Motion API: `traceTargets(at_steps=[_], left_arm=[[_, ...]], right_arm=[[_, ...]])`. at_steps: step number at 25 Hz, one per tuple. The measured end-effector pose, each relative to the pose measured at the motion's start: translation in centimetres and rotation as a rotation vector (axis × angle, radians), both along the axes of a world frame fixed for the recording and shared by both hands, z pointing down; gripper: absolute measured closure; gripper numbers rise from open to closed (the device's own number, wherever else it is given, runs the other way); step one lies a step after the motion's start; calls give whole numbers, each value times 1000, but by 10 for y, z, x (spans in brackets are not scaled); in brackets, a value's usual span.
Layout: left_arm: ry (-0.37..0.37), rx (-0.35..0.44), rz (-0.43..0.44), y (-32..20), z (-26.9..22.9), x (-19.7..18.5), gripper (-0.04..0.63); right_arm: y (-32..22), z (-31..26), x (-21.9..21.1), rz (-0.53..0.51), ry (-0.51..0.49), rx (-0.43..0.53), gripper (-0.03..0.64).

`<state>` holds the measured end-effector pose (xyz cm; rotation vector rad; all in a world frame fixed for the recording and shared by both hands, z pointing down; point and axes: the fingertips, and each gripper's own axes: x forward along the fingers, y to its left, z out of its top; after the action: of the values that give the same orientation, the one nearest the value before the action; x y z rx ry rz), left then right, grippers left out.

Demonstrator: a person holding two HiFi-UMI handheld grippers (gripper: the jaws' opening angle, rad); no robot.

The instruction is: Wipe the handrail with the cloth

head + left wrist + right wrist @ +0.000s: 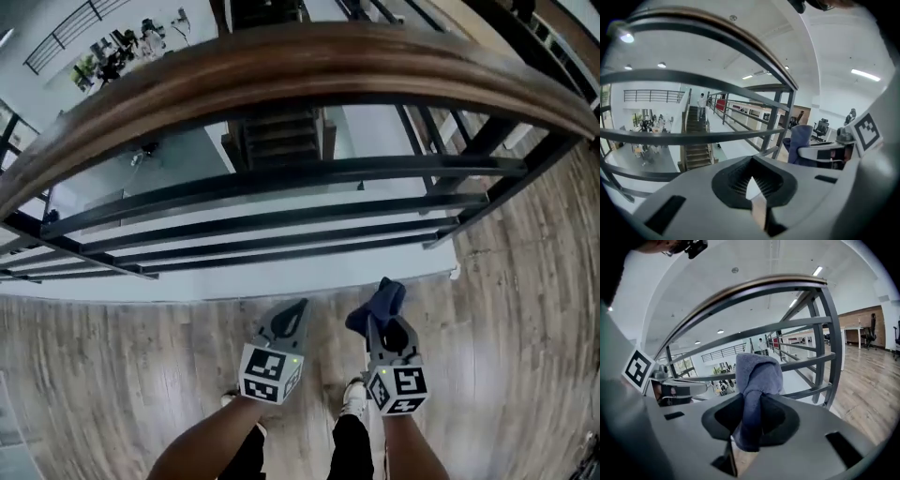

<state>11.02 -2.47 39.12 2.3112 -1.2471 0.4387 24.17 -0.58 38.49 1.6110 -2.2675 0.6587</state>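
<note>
both grippers sit low at 6 o'clock over the wooden floor [525, 309]; right gripper [386, 323] is clamped on the blue cloth [379, 302], which bunches out past its tips; left gripper [293, 312] is closed on nothing; wooden handrail [281, 66] lies toward 12 o'clock from the cloth, well apart, its long axis running 9 to 3; the cloth does not yet touch it, so the right gripper likely has to lift forward.
</note>
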Motion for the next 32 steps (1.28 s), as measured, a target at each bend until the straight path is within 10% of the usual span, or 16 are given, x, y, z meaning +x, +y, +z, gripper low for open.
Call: traceTargets(at_steps=[6, 12, 32], left_arm=[[-89, 127, -134, -6, -111, -120, 597], [8, 102, -352, 51, -214, -212, 597], [105, 337, -417, 146, -397, -244, 597]], right_arm=[[7, -102, -110, -172, 33, 123, 521], [69, -196, -166, -250, 31, 122, 520], [133, -369, -145, -200, 89, 356, 522]])
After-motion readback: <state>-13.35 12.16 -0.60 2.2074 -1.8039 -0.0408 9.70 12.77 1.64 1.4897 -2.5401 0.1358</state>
